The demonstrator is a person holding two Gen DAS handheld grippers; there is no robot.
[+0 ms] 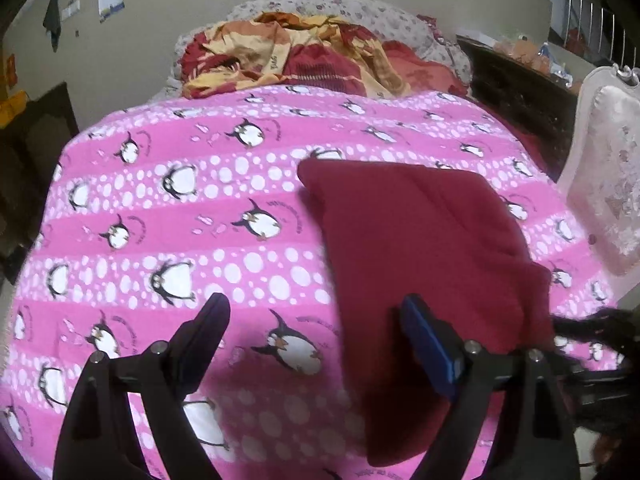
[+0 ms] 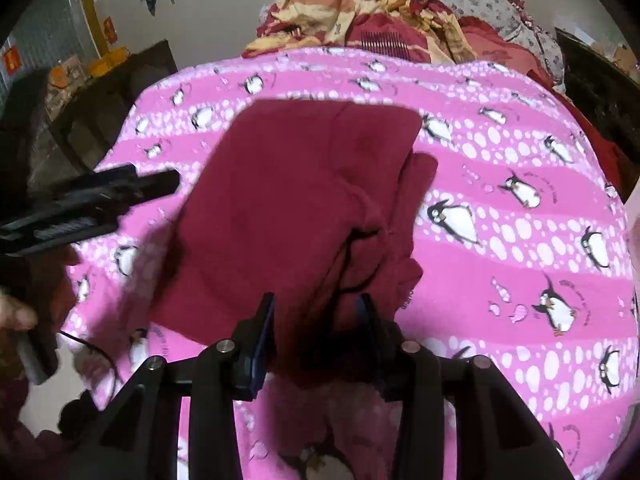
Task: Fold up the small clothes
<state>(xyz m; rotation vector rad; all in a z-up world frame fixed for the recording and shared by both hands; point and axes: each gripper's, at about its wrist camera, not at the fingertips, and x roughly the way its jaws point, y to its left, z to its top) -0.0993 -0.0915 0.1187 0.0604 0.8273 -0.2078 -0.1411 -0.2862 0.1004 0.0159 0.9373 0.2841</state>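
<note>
- Spread flat across the bed: a pink penguin-print blanket [image 1: 248, 240], white dots in bands between the penguin rows.
- Lying on that blanket, right of centre in the left wrist view: a dark red garment [image 1: 424, 248], folded into a rough rectangle with a smooth upper panel.
- Seen from the right wrist view, same red garment [image 2: 288, 208], with looser folds and a bunched flap along its right edge, a thin dark cord running through the creases near the bottom.
- Left gripper [image 1: 316, 312] spread wide, hovering above the blanket with nothing between the jaws; bare pink fabric and 1 penguin showing in the gap.
- Right-hand finger of that gripper, with its blue pad, overlapping the garment's near left edge in the picture; contact cannot be told.
- Left gripper also visible from the right wrist camera [image 2: 160, 184], at the garment's left side, pointing toward it.
- Right gripper [image 2: 316, 312] part-way spread, jaws either side of the garment's near edge; dark red cloth in the gap, pads not clearly pressing on it.
- At the far end of the bed: a crumpled red and yellow cloth [image 1: 296, 56] heaped against a grey floral pillow [image 1: 360, 8].
- Beside the bed on the right: a pale pink padded chair back [image 1: 608, 184].
</note>
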